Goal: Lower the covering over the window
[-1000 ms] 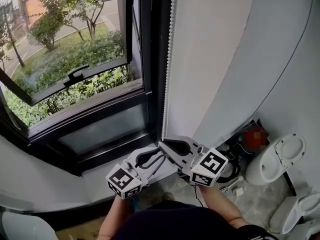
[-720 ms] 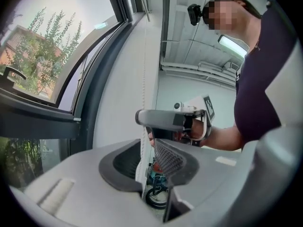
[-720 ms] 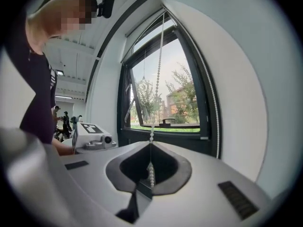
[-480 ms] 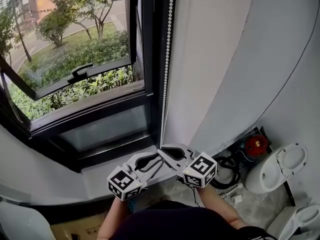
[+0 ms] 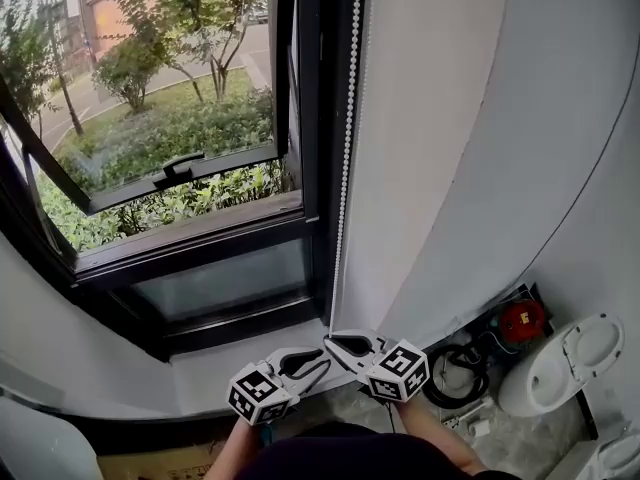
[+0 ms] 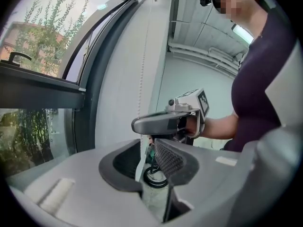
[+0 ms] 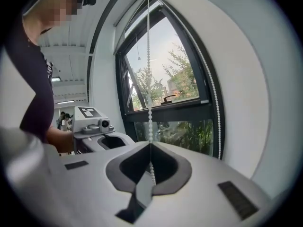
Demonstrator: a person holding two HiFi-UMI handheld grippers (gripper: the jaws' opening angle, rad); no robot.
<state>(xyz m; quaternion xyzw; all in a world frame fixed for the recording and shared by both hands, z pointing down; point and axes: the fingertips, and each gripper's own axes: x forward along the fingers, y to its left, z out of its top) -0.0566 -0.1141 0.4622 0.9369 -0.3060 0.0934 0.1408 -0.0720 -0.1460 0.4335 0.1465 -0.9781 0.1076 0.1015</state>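
Fingers of the right gripper (image 7: pixel 150 145) clamp the bead chain (image 5: pixel 346 168) hanging beside the window frame (image 5: pixel 320 168); left gripper (image 6: pixel 147 146) fingers stand apart. Chain judged light, limp, slippery — grip across a bead.

place: unfinished room | evidence: toilet bowls (image 5: pixel 560 368) loose on floor (image 5: pixel 520 433)

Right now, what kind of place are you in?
Probably a room still being fitted out or used for storage: a dark-framed window with a bead chain looks onto trees, and what look like toilets and cables sit on the floor.
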